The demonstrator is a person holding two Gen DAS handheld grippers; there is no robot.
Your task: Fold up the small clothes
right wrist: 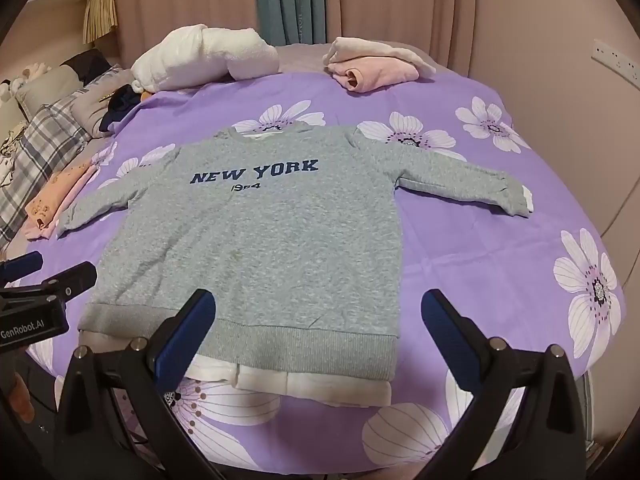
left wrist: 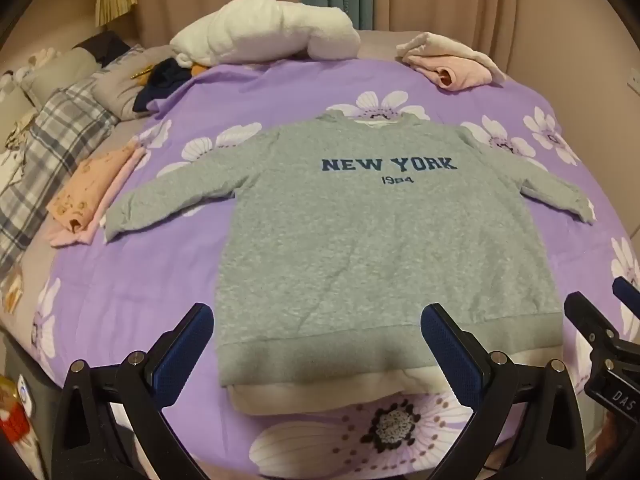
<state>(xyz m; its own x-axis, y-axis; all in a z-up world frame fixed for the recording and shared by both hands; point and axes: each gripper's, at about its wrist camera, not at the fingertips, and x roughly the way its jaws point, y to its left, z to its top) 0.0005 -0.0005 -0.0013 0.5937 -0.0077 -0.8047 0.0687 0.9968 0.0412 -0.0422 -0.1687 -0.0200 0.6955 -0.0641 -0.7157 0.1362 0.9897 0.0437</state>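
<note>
A grey sweatshirt (left wrist: 360,240) printed NEW YORK lies flat, front up, on the purple flowered bedspread (left wrist: 120,300), sleeves spread to both sides. Its white lining shows below the hem. It also shows in the right wrist view (right wrist: 260,240). My left gripper (left wrist: 318,344) is open and empty, hovering over the left part of the hem. My right gripper (right wrist: 318,336) is open and empty over the right part of the hem. Each gripper shows at the edge of the other's view: the right one (left wrist: 608,320), the left one (right wrist: 48,280).
A folded peach and pink garment (left wrist: 88,200) lies to the left. A folded pink garment (left wrist: 452,64) and a white fluffy bundle (left wrist: 264,32) sit at the far edge. Plaid bedding and pillows (left wrist: 52,132) lie at the far left. Curtains hang behind.
</note>
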